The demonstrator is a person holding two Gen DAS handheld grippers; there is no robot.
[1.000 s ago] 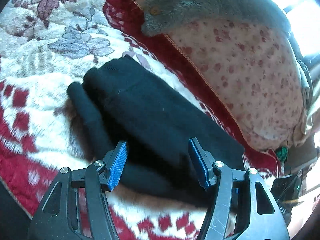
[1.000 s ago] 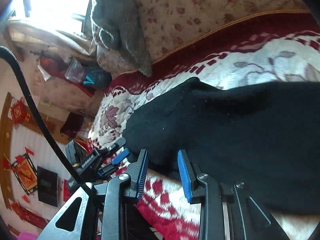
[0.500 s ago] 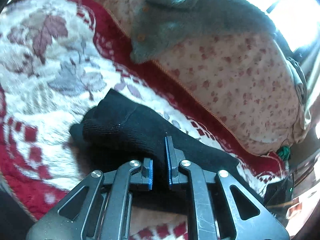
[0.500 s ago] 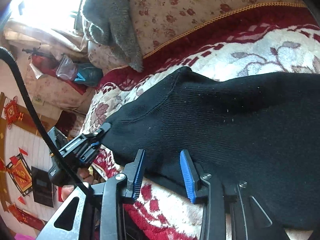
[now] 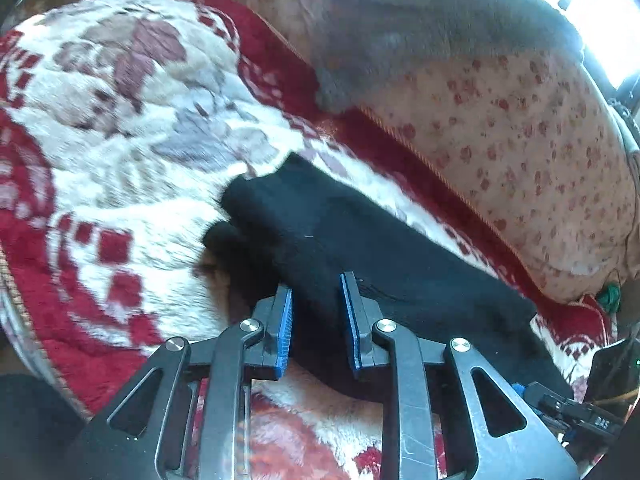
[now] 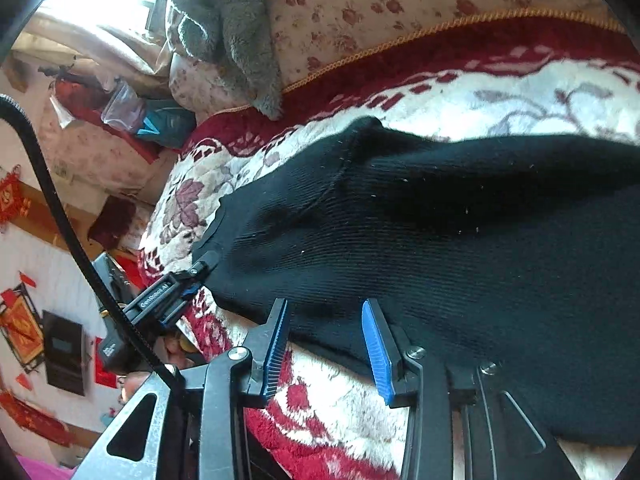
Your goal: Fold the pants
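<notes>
Half a second ago the left gripper (image 5: 316,320) was pinched tight on the black pants (image 5: 360,256); its jaws have parted somewhat, black fabric between the blue pads, though whether they grip it is unclear. Beneath the pants lies a red-and-white floral blanket (image 5: 120,168), with a flowered cushion (image 5: 520,152) beyond them and a grey fuzzy garment (image 5: 420,28) draped on that cushion. Red hangings (image 6: 20,328) decorate a wall far left of the pants. Ribbed and folded, the pants (image 6: 440,248) lie along the blanket. Jaws apart, the right gripper (image 6: 326,340) straddles their near edge, their right end cut off by the frame.
</notes>
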